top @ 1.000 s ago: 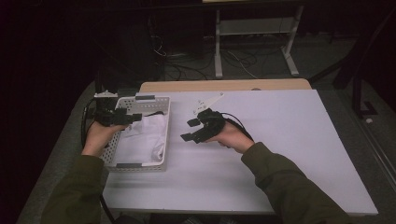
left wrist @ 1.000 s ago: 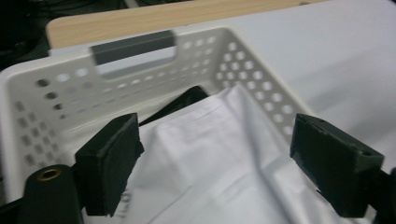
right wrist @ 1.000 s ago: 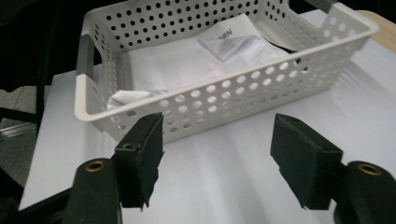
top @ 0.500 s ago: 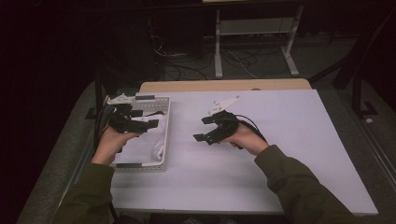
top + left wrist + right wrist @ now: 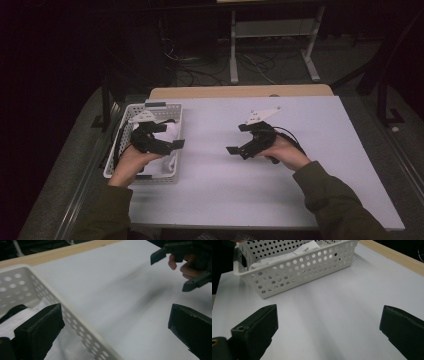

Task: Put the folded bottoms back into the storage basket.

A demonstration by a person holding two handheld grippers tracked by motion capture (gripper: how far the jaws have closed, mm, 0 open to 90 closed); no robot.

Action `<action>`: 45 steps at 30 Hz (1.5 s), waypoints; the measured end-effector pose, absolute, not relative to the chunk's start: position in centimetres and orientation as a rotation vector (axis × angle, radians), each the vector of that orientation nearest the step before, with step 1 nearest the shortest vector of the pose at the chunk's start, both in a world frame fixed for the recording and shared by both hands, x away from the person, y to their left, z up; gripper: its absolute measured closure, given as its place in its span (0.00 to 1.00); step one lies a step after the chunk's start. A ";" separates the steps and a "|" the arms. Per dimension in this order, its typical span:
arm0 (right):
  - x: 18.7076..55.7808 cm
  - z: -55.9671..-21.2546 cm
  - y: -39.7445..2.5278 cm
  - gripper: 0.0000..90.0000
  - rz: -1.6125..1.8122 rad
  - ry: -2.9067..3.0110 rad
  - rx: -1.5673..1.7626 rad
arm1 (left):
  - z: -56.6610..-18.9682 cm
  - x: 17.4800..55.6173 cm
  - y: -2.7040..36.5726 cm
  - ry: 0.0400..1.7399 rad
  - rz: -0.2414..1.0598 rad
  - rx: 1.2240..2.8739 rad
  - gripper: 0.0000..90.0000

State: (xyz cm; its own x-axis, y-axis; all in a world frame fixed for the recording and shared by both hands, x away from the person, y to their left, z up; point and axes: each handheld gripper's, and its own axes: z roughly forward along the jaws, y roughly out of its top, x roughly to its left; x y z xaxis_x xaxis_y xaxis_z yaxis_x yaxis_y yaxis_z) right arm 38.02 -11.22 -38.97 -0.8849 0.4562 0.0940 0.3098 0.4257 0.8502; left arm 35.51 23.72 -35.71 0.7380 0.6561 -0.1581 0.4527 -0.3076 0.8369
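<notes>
My white table sits in a dark room; grey floor, cables at twelve o'clock, white frame beyond.

White cloth in the basket, partly behind the left gripper, cut off below.

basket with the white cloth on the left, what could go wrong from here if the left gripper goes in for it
The left gripper, open, straddles the basket wall, so closing may clamp the rim rather than the white cloth. The light basket sits near the table edge and could slide or tip. The right gripper hovers apart, not steadying it.
</notes>
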 end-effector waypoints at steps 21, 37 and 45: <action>34.6 -40.2 -17.5 0.00 1.383 2.510 0.723 | -37.4 31.4 19.9 0.648 0.231 1.979 0.00; 31.6 -40.8 -22.3 0.00 1.396 2.432 0.799 | -38.8 31.0 19.9 0.635 0.200 1.984 0.00; 30.4 -41.4 -24.3 0.00 1.401 2.408 0.841 | -39.0 30.9 19.9 0.627 0.194 1.976 0.00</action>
